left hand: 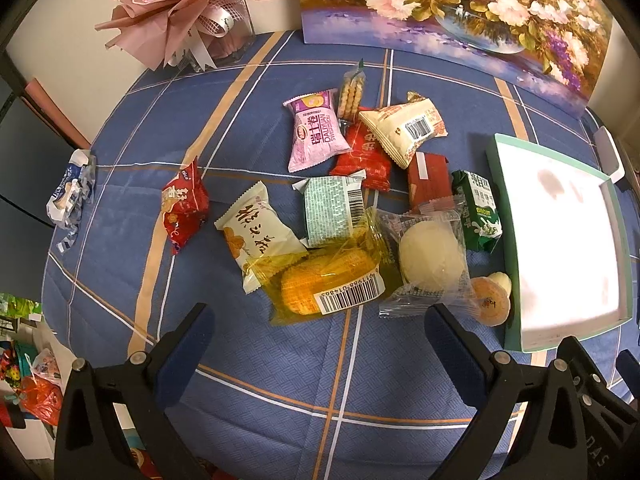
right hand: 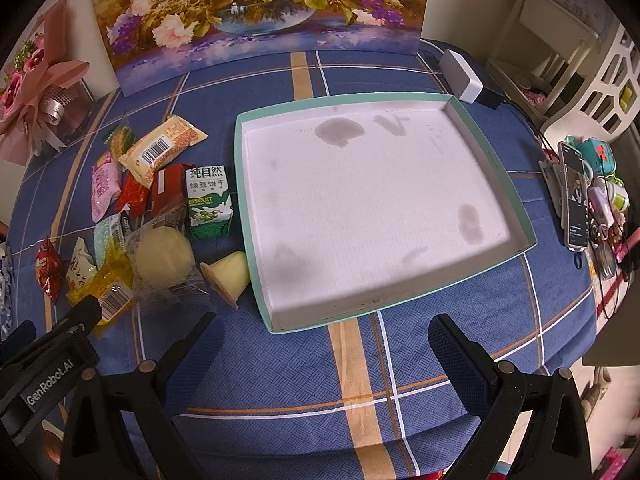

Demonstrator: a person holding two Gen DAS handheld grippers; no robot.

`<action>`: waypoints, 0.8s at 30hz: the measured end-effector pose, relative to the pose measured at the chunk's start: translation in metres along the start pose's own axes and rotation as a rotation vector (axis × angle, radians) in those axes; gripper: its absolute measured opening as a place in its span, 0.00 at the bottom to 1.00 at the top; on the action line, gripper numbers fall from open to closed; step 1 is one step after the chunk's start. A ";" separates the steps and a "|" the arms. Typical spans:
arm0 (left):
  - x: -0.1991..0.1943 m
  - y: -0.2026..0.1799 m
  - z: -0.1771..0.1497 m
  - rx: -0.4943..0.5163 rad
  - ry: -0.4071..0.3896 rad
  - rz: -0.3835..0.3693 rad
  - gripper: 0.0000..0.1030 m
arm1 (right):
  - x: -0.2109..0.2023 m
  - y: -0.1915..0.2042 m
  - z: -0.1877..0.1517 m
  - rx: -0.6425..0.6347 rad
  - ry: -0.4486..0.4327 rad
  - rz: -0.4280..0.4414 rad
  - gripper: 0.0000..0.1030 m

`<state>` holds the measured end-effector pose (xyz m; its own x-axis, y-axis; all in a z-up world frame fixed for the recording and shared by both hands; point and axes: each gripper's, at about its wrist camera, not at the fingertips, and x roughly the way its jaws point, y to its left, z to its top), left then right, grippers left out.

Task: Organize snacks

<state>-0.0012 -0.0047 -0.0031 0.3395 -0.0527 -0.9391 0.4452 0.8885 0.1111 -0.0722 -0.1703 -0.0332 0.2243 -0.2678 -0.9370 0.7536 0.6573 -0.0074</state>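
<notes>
Several wrapped snacks lie in a heap on the blue checked tablecloth. Nearest my left gripper (left hand: 320, 320) is a yellow corn pack (left hand: 328, 284), with a clear-wrapped round bun (left hand: 432, 260) beside it. Around them lie a pink pack (left hand: 316, 132), a red pack (left hand: 184, 208), a green biscuit carton (left hand: 478, 212) and a jelly cup (left hand: 492, 296). My left gripper is open and holds nothing. A shallow white tray with a teal rim (right hand: 516, 196) holds no snacks. My right gripper (right hand: 324, 332) hovers open just before the tray's near edge. The biscuit carton (right hand: 210, 204) and jelly cup (right hand: 230, 276) sit against the tray's left wall.
A flower painting (right hand: 260, 12) leans against the wall behind the table. A pink bouquet (left hand: 180, 4) stands at the back left. A crumpled blue-white wrapper (left hand: 70, 196) lies at the left edge. A phone on a stand (right hand: 574, 196) and small clutter crowd the right edge.
</notes>
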 end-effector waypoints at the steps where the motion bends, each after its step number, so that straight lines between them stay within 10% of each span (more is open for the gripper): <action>1: 0.000 0.000 0.000 0.000 0.001 -0.001 1.00 | 0.000 0.000 0.000 0.000 0.000 0.000 1.00; 24: 0.002 0.000 0.000 0.000 0.005 -0.003 1.00 | 0.000 0.002 -0.001 -0.002 0.001 -0.001 1.00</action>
<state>-0.0003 -0.0049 -0.0048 0.3340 -0.0532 -0.9411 0.4466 0.8881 0.1083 -0.0713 -0.1686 -0.0338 0.2230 -0.2673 -0.9375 0.7524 0.6586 -0.0088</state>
